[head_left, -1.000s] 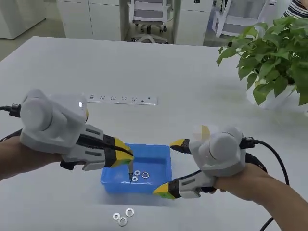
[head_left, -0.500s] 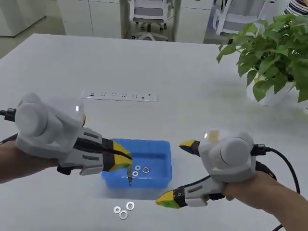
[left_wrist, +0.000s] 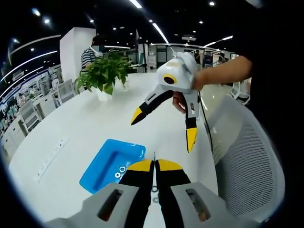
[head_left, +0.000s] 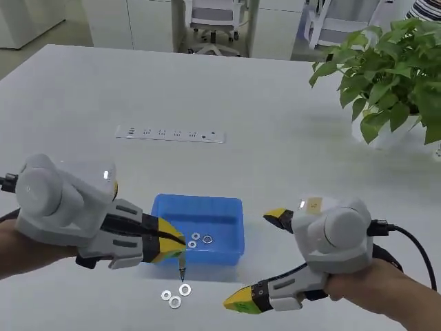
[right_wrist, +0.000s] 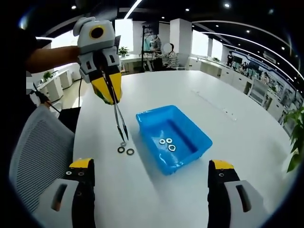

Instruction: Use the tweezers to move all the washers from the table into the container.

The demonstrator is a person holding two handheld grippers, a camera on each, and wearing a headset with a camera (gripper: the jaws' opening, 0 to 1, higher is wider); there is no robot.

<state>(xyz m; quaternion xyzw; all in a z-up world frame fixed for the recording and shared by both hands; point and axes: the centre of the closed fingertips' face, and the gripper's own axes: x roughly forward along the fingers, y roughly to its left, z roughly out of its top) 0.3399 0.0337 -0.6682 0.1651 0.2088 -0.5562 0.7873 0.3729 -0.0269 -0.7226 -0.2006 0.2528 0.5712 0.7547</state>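
The left gripper [head_left: 172, 243] is clamped on the tweezers [head_left: 182, 265], their tips set among three washers [head_left: 175, 296], pinch not discernible, container [head_left: 200, 227] just beyond; washers are judged light, thin and slippery, best nipped across the rim; the right gripper [head_left: 256, 258] is held spread.

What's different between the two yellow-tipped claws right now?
The left gripper has its jaws shut on tweezers; the right gripper has its jaws wide apart and holds nothing. The left hangs over the washers before the container; the right sits off to the container's side. Both have white bodies and yellow jaw tips.
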